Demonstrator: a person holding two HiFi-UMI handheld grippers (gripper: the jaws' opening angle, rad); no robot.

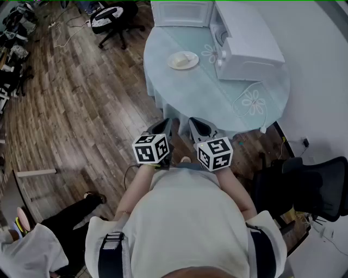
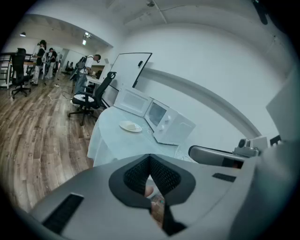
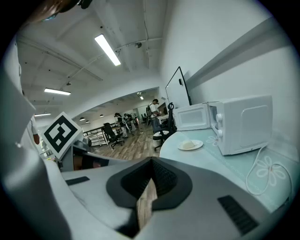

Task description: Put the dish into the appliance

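1. Currently the person is holding the left gripper [image 1: 163,127] and the right gripper [image 1: 199,128] side by side close to the body. Both are pointing a little downward toward the near edge of the round worktop [image 1: 206,92].
2. The left gripper's jaws are pressing together, gripping nothing.
3. The right gripper's jaws are likewise meeting at their tips, with nothing between them.
4. The dish [image 1: 182,59], a white plate carrying a pale piece of food, is sitting on the far part of the worktop's light blue cloth. It is well apart from both grippers.
5. The white microwave [image 1: 247,38] is standing just to the right of the dish, with its door [image 1: 182,13] hanging open behind the dish.
6. A white cord [image 1: 261,108] is trailing from the microwave across the cloth.
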